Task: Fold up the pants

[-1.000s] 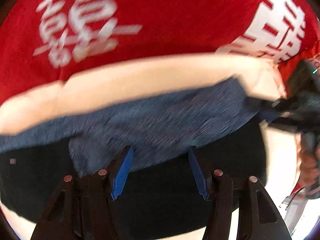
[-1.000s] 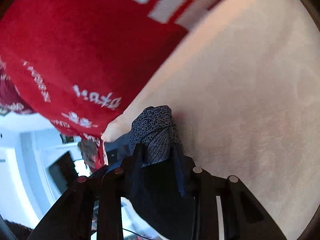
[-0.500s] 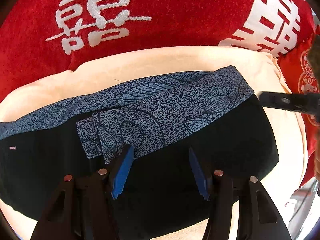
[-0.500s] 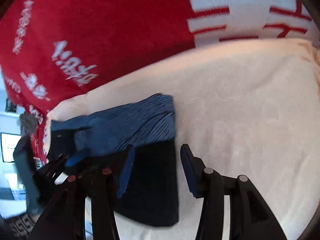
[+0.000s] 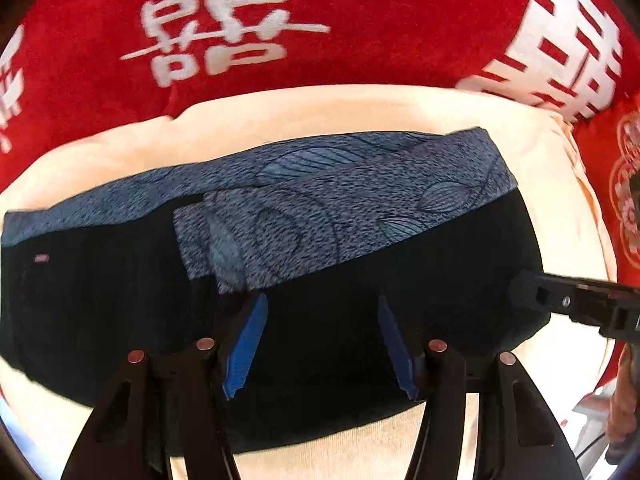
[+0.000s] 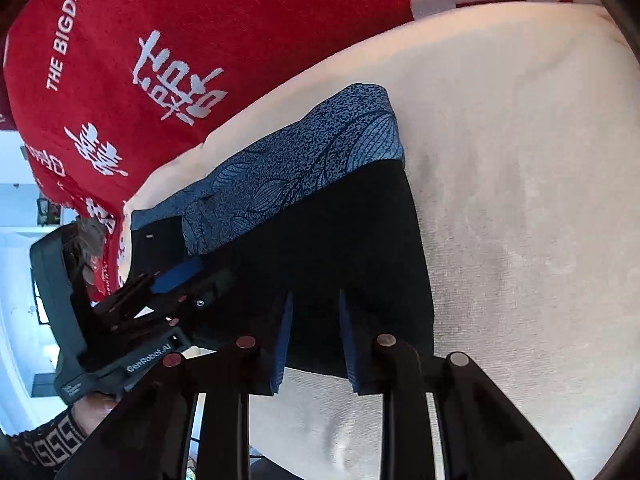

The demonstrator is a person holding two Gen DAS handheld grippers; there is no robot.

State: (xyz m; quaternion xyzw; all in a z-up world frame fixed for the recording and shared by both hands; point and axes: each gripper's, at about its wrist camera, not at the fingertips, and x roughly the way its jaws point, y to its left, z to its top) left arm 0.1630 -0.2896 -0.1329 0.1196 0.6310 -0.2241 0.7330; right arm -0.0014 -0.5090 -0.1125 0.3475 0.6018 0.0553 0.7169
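Our folded pants lie flat on the cream cloth, long axis running left to right across the left wrist view.

From the left, we see the black pants with a blue-grey leaf-print band (image 5: 344, 216) stretch as one wide strip on the cream fabric surface (image 5: 328, 116); the printed band follows their far long edge, the black part lies nearer us. Our left gripper (image 5: 320, 344) hangs over the black part, blue pads spread apart, nothing between them. Our right gripper (image 6: 316, 340) sits at the pants' right end, its jaws just closing, narrow but not pinching cloth. Bare cream cloth lies open beyond the right edge; the red blanket with white characters (image 5: 360, 32) borders the far side.
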